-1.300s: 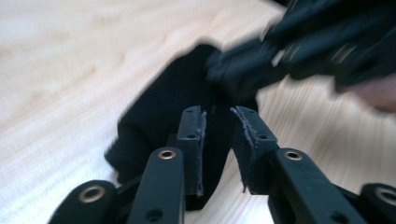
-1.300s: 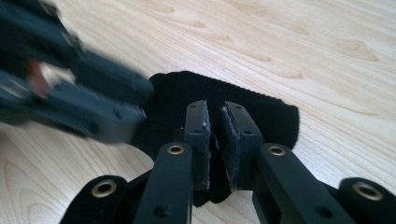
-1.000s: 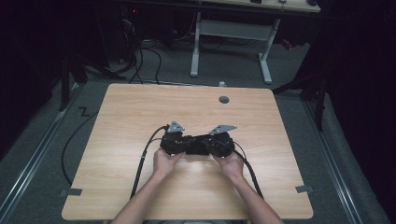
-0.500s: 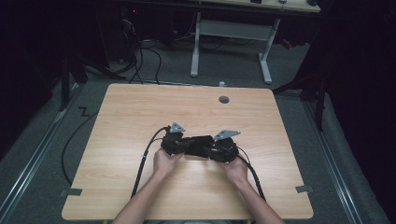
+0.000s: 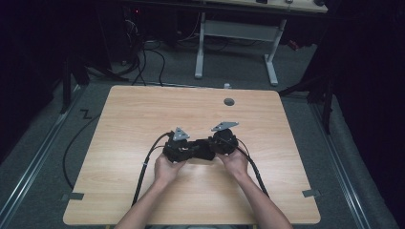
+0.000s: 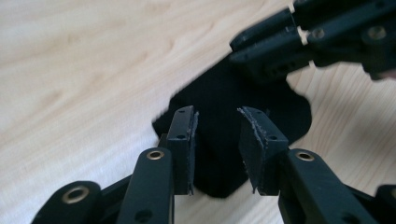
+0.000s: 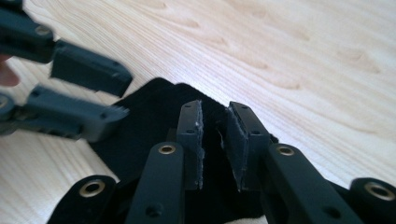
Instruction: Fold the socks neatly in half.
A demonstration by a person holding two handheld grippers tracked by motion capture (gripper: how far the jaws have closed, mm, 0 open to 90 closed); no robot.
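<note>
A small black cloth (image 5: 200, 152) lies on the wooden table (image 5: 143, 109) just in front of the middle. Two hands hold the grippers on either side of it, tips facing each other. My left gripper (image 5: 192, 150) (image 6: 217, 135) stands open low over the cloth (image 6: 215, 88), with nothing pinched between its pads. The jaws of my right gripper (image 5: 211, 146) (image 7: 215, 140) are drawn close together with a fold of the cloth (image 7: 154, 107) in the narrow gap. The right gripper (image 6: 238, 51) also appears at the top right of the left gripper view, and the left gripper (image 7: 123, 95) at the left of the right gripper view.
A round grommet hole (image 5: 229, 101) sits near the table's far edge. Cables (image 5: 143, 167) trail from both grippers toward the front edge. Beyond the table stands a white desk frame (image 5: 234, 33) on a dark floor with more cables.
Both grippers have stayed close together over the cloth. The right gripper has risen and tilted a little, its grey plate now higher in the high view.
</note>
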